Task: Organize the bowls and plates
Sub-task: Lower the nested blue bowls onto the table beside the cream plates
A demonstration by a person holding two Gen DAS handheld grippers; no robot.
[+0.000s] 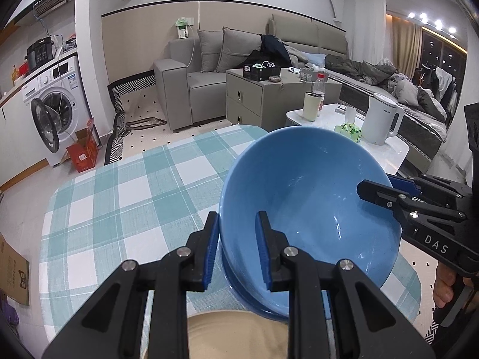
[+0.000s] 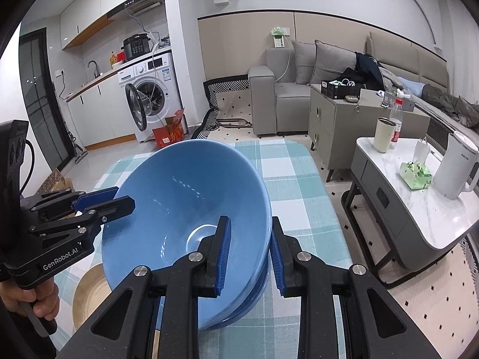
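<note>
A blue bowl (image 1: 308, 197) is held tilted above the checked tablecloth, and it also shows in the right wrist view (image 2: 185, 206). My left gripper (image 1: 236, 248) is shut on its near-left rim, one finger inside and one outside. My right gripper (image 2: 250, 257) is shut on the opposite rim; it appears in the left wrist view (image 1: 386, 191) at the right. Under the bowl the edge of another blue dish (image 2: 254, 296) shows; I cannot tell if they touch. A beige plate (image 1: 236, 335) lies on the table below my left gripper, and in the right wrist view (image 2: 89, 293) at lower left.
The table with teal checked cloth (image 1: 119, 197) extends ahead and left. A white side table (image 2: 419, 203) to the right carries a kettle (image 2: 455, 170), a cup, a bottle and a green packet. A grey cabinet, a sofa and a washing machine stand beyond.
</note>
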